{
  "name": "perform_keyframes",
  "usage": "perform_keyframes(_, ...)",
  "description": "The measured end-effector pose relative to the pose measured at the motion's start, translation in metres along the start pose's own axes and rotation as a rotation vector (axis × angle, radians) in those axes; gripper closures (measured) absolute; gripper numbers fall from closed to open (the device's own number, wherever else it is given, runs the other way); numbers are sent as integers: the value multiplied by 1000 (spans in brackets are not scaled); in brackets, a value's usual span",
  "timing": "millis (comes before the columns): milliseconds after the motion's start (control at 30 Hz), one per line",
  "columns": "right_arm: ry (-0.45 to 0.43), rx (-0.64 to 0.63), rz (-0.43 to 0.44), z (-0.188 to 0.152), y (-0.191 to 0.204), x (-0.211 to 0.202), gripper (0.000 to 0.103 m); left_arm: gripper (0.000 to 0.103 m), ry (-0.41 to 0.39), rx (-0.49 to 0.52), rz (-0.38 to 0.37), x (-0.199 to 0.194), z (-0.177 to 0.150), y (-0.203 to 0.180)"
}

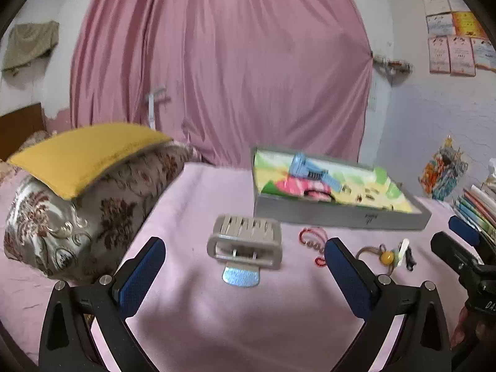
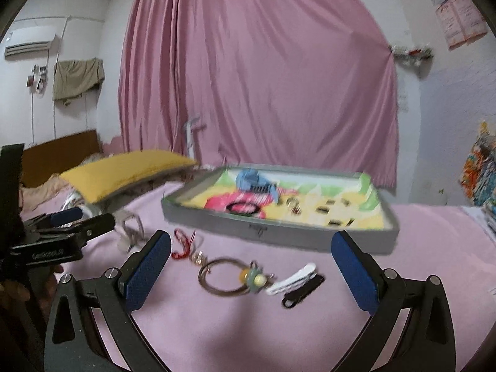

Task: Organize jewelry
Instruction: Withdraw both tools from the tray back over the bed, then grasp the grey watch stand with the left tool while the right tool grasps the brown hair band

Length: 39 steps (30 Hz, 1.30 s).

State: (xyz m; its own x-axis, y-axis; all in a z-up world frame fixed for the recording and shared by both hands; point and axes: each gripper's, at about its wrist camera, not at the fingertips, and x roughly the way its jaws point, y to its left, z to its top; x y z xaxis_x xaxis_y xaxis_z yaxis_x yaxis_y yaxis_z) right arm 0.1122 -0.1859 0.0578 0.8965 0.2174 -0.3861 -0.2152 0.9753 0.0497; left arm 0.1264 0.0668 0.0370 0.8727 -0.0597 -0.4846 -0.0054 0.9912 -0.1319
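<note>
A pink bedsheet (image 2: 310, 325) carries everything; the grey tray (image 2: 279, 232) with its colourful lining is the landmark, already holding a blue claw clip (image 2: 254, 183). In front of the tray lie a beige claw clip (image 1: 245, 241), a red cord bracelet (image 2: 183, 245), a ring-shaped hair tie with a yellow bead (image 2: 229, 276), and white and black hair clips (image 2: 294, 279). The left gripper (image 1: 245, 279) and the right gripper (image 2: 251, 272) both hang spread wide, holding nothing. Best to descend squarely and pinch one piece clear of its neighbours.
</note>
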Motion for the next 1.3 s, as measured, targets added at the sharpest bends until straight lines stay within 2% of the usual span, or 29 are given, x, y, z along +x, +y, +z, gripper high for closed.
perform_keyframes(100,88,2,30,-1,0,16,2,0,66,12,-12,12,4,0)
perform_keyframes(267,204,39,75,-3,-3,37,3,0,115,86,15,27,11,-2)
perform_keyframes(333,233,60,88,-4,-4,44,16,0,140,104,25,35,13,-2)
perform_keyframes(433,300,86,110,-6,-6,58,28,0,175,115,29,45,17,-2)
perform_keyframes(533,343,89,128,-6,-1,67,36,0,240,88,-7,57,20,3)
perform_keyframes(600,370,90,136,-7,1,73,38,0,274,62,-37,63,21,7)
perform_keyframes(733,429,102,140,-9,4,84,42,10,300,31,-73,70,21,11)
perform_keyframes(867,441,90,132,-9,9,87,46,22,331,24,-96,78,22,11)
perform_keyframes(933,444,88,132,-9,9,88,47,34,355,34,-105,83,21,8)
perform_keyframes(1033,446,86,132,-8,9,89,47,41,357,57,-110,82,19,2)
perform_keyframes(1100,452,84,132,-7,9,90,48,41,357,61,-116,82,19,0)
perform_keyframes(1167,456,81,123,-5,8,93,53,41,358,55,-125,81,18,-2)
perform_keyframes(1233,457,81,103,-4,6,96,63,41,357,53,-128,81,17,-5)
perform_keyframes(1300,458,81,96,-4,4,98,66,41,356,47,-137,78,16,-8)
